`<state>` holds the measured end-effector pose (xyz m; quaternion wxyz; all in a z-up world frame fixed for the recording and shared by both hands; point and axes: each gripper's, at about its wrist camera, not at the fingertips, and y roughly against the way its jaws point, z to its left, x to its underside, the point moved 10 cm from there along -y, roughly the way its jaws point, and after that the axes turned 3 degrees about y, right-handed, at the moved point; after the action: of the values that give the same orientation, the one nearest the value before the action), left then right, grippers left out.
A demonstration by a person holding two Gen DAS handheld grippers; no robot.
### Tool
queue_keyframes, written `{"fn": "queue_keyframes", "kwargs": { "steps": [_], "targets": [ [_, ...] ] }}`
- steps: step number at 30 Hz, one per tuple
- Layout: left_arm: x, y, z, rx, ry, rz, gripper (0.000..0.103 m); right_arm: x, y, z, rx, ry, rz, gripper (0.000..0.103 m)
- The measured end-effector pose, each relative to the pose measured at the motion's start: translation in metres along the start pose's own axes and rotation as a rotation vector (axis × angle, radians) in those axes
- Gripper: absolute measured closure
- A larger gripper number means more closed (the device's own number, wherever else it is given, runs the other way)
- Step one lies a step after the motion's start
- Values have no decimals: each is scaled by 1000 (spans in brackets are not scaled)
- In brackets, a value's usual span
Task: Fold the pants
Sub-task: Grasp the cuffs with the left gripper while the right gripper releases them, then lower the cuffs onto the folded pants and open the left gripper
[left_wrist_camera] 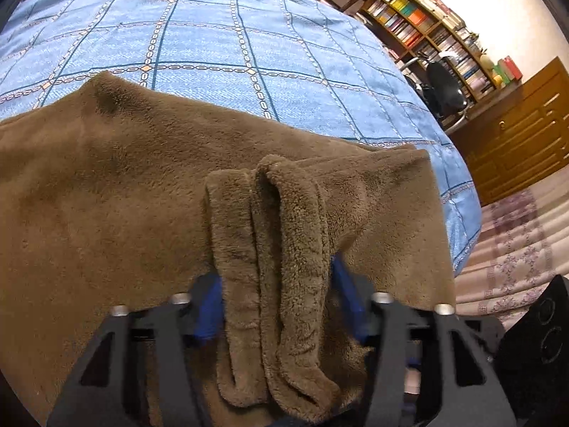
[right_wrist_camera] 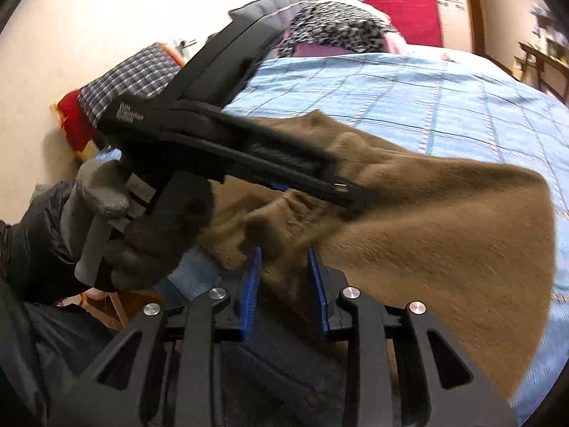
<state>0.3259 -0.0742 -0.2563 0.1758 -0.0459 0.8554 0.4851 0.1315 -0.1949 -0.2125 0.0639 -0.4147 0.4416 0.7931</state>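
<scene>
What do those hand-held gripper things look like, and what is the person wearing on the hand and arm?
Each hand-held gripper has a black angular frame with cut-out openings, round silver bolts and two blue ribbed fingers. The left hand-held gripper looks the same from its own camera; seen from the right one, its long black body carries small pale lettering. The person's hand wears a grey and dark glove, with a dark glossy sleeve behind it.

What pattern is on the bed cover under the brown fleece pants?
Light blue bedspread with a dark teal grid of chain-link lines and small diamonds at the crossings. Clearest in the left wrist view.
</scene>
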Motion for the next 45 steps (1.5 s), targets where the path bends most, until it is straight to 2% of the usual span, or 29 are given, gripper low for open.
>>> {"fn": "queue_keyframes", "kwargs": {
  "steps": [1, 3, 9, 13, 18, 21, 23, 24, 25, 28, 31, 35, 37, 38, 41, 45],
  "targets": [
    [0, 1, 0, 7, 5, -3, 68, 1, 9, -8, 14, -30, -14, 75],
    [-1, 8, -4, 22, 2, -20, 75, 2, 21, -22, 37, -80, -38, 76],
    [-12, 47, -13, 38, -9, -106, 77, -6, 62, -68, 127, -185, -127, 76],
    [-19, 79, 6, -23, 7, -154, 77, -8, 80, -85, 167, -219, -162, 76],
    [-14, 87, 43, -101, 56, -137, 76, -8, 69, -90, 169, -236, -143, 76],
    [-6, 71, 59, -124, 89, -84, 72, -8, 43, -88, 168, -220, -94, 76],
    [-2, 58, 71, -173, 99, -62, 68, 0, 29, -89, 190, -209, -54, 76],
    [-2, 53, 76, -199, 101, -60, 62, 5, 22, -91, 202, -209, -32, 76],
    [-2, 48, 81, -219, 103, -65, 57, 13, 15, -93, 210, -205, -12, 76],
    [-2, 49, 81, -226, 96, -85, 54, 20, 8, -95, 234, -183, 9, 76],
    [-1, 53, 79, -248, 67, -101, 53, 20, 8, -96, 234, -192, 15, 76],
    [-4, 67, 79, -266, 77, -139, 51, 9, 18, -92, 230, -202, -5, 76],
    [-6, 80, 78, -275, 83, -176, 48, -1, 24, -95, 250, -208, -25, 62],
    [-7, 85, 76, -279, 82, -192, 48, -8, 27, -98, 267, -217, -39, 44],
    [-11, 97, 63, -272, 59, -234, 48, -28, 31, -104, 287, -227, -81, 42],
    [-13, 97, 36, -220, 11, -263, 48, -54, 23, -109, 271, -232, -102, 42]
  ]
}}
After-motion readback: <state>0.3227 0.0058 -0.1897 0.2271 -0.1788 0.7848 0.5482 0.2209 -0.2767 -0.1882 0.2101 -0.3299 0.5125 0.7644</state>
